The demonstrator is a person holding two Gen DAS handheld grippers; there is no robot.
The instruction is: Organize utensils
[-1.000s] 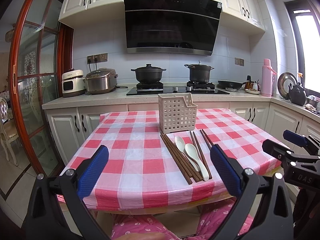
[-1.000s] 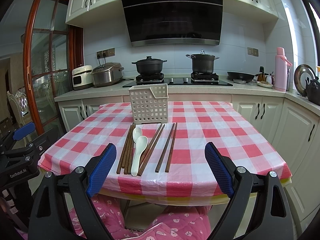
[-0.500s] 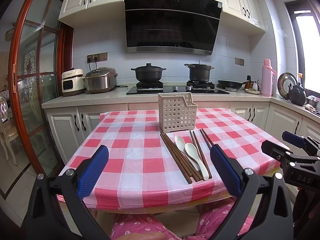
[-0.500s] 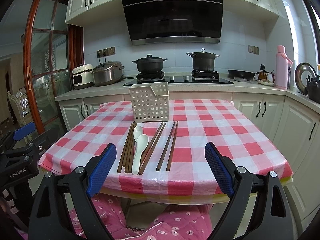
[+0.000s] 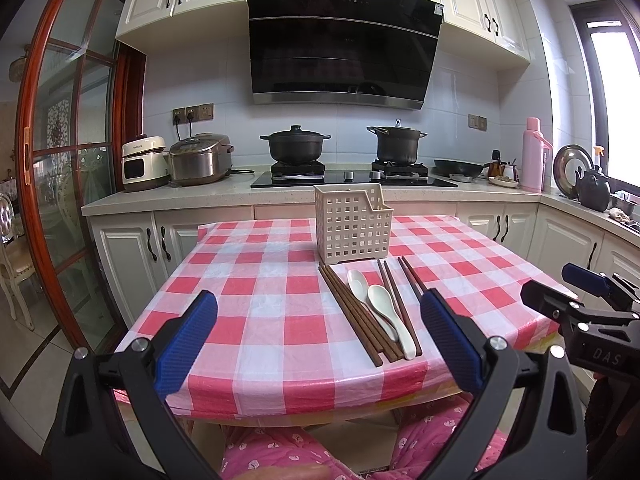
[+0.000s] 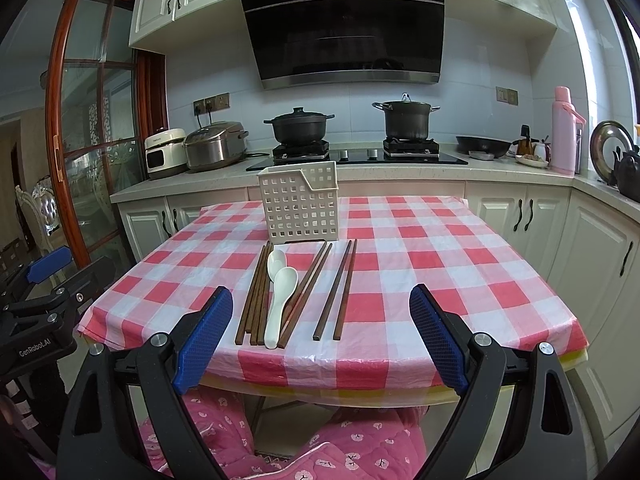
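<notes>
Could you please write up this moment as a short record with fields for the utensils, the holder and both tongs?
surface: table with red-checked cloth
holder: white perforated basket, upright, behind the utensils; contents cannot be seen
spoons: two white spoons, lying among the chopsticks
chopsticks: brown chopsticks, flat on the cloth in bundles, one pair set apart
left tongs: open, empty, short of the table edge
right tongs: open, empty, short of the table edge
progress: no utensil visibly in the basket yet
</notes>
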